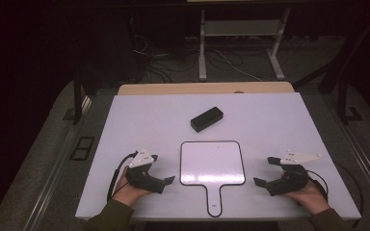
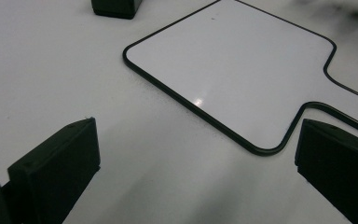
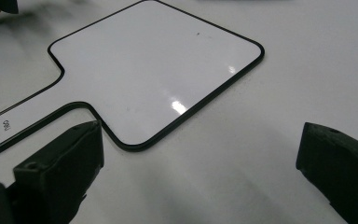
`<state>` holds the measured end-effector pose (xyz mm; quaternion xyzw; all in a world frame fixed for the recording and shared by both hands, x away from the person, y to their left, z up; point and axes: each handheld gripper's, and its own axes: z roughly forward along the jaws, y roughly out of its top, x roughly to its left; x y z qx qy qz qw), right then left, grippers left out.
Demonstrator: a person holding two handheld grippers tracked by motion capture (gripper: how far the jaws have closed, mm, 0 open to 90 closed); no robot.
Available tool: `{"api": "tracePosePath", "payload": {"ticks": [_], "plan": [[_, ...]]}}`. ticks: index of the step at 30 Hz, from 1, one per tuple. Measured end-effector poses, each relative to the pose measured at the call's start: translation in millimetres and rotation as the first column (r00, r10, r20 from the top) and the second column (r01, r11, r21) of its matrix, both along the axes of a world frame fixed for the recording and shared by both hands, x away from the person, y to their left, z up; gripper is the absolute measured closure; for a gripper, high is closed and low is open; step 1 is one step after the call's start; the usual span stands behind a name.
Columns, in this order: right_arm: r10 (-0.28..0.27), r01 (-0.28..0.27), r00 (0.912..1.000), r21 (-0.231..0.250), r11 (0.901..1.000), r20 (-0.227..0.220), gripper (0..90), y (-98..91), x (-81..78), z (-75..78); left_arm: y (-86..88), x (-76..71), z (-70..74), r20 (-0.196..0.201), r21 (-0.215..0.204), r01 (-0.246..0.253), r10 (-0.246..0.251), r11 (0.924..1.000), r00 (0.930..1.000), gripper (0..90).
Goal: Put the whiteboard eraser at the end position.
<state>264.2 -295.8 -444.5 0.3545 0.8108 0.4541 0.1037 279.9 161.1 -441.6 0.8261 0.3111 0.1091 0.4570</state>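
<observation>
- In the left gripper view the black block (image 2: 114, 8) is cut off by the top edge; only its lower part shows.
- There the paddle-shaped whiteboard (image 2: 233, 70) loses its handle past the right edge, and the far right corner of the desk (image 2: 42, 70) is blurred.
- In the right gripper view the whiteboard's handle runs off the left edge; its small printed mark (image 3: 6, 124) is too small to read.
- At that view's top left corner a dark shape (image 3: 0, 5) is cut off and cannot be identified.
- In the high view the person's forearms are cut off by the bottom edge, and the room beyond the desk is too dark to make out.
</observation>
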Motion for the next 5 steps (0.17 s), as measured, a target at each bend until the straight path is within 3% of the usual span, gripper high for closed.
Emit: {"api": "tracePosePath", "payload": {"ticks": [5], "plan": [[0.005, -0.005, 1.0, -0.006, 1.0, 0.002, 0.0, 0.8, -0.3, -0.5, -1.8, 0.4, -1.1, -0.006, 0.012, 0.015, -0.015, 0.9998, 0.9999, 0.0]]}}
